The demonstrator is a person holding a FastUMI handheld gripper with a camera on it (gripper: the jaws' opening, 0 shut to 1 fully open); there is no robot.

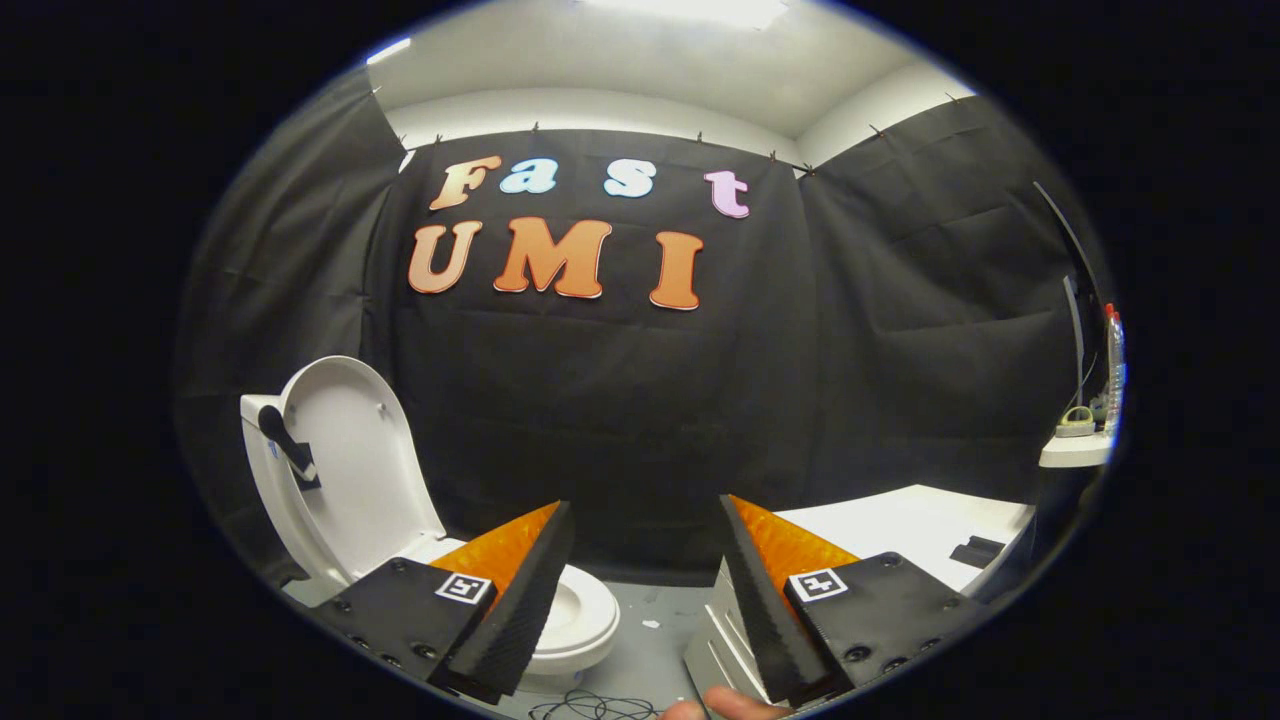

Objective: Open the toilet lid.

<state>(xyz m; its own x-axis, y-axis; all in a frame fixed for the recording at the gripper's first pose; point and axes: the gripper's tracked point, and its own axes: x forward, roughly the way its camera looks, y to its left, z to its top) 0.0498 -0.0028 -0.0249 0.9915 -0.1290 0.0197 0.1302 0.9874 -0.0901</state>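
Standing upright at lower left, the smooth oval toilet lid [350, 470] is open.
Tool [647, 560] fingers spread, empty; rounded white bowl [580, 615] beyond.

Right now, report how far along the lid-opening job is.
Done: the toilet lid stands raised, leaning back toward the tank, with the seat and bowl exposed below it. In hand: nothing; the gripper is open, its fingers spread with nothing between them, the toilet off to one side by one finger. Left: nothing visible on the lid itself; at most, drawing the gripper away.
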